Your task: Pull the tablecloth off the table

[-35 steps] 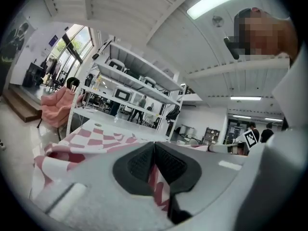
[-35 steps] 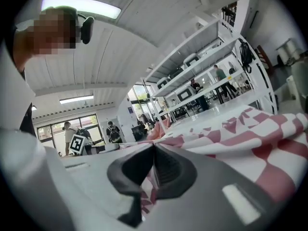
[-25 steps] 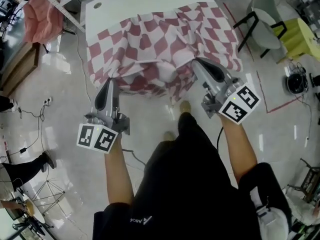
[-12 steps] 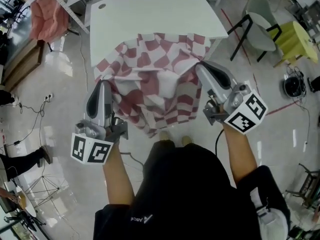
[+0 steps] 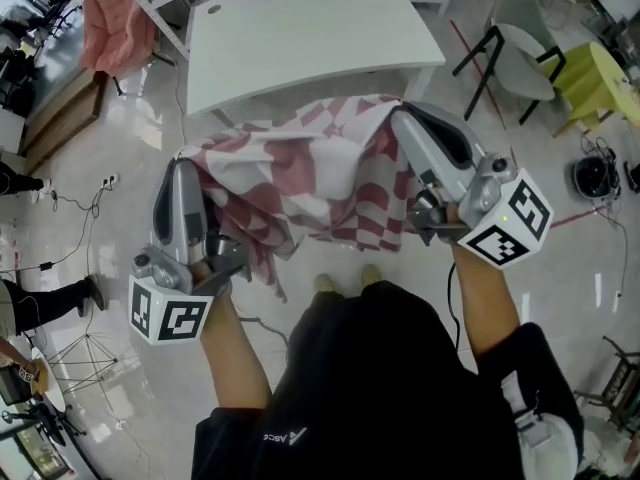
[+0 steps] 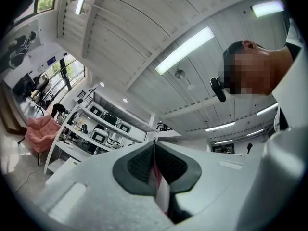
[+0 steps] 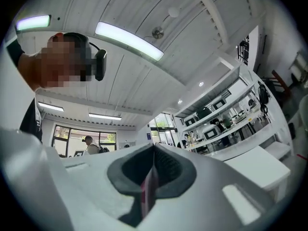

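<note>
Hanging in the air between the two grippers, the red-and-white checked tablecloth (image 5: 300, 183) is in front of the near edge of the white table (image 5: 310, 38), above the pale floor (image 5: 110, 218). The head view does not show whether any fold touches that edge.

- Long axis: runs left to right across the head view, from one gripper to the other and roughly parallel to the table's near edge. The right end sits higher in the frame and closer to the table than the left end.
- Shape: bunched and creased, sagging in the middle. Loose folds drop from the held line toward the person's feet (image 5: 345, 280), and one narrow tail hangs lowest, just beside the left gripper.
- Left gripper (image 5: 182, 168): jaws closed on the cloth's left end. In the left gripper view, a red-and-white strip of tablecloth (image 6: 161, 192) is pinched between the dark pads of the left gripper (image 6: 154, 161).
- Right gripper (image 5: 400, 120): jaws closed on the cloth's right end. In the right gripper view, the right gripper (image 7: 153, 163) clamps a thin fold of tablecloth (image 7: 147, 191), which trails down out of the pads.
- Both gripper cameras tilt upward toward ceiling lights.
- Surroundings: a pink cloth (image 5: 110, 28) hangs at upper left, and a grey chair (image 5: 522, 53) stands right of the table.
</note>
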Demonstrator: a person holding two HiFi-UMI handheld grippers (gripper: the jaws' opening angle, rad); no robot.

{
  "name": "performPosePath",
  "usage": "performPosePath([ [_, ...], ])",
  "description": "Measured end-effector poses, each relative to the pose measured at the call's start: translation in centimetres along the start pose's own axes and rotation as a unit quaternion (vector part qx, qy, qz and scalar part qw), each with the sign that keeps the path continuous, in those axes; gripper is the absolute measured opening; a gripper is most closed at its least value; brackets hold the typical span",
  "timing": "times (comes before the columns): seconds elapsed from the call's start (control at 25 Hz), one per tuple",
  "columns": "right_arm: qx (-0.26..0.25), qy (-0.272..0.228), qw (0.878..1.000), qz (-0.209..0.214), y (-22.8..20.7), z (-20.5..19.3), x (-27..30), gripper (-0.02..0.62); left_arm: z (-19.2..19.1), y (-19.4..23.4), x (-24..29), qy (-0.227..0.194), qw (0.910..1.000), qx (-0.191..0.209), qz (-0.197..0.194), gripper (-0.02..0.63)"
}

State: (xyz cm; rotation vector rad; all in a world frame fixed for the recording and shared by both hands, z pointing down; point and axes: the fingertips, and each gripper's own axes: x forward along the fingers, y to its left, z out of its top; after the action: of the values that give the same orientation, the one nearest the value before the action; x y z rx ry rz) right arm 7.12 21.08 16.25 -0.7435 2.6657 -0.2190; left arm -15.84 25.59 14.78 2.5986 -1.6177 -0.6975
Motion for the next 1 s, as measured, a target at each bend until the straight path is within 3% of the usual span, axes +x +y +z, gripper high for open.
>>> performPosePath([
  [0.4, 0.034, 0.029, 0.997, -0.056, -2.6, -4.5, -2.2, 0.005, -5.0, 0.7, 0.1, 0.052, 0.9983, -0.022, -0.012, 0.014],
  [1.0, 0.013, 0.014, 0.995, -0.094, -3.5, -4.1, -2.7, 0.005, -6.5, 1.3, 1.3, 0.075, 0.9959, -0.031, -0.041, 0.014],
])
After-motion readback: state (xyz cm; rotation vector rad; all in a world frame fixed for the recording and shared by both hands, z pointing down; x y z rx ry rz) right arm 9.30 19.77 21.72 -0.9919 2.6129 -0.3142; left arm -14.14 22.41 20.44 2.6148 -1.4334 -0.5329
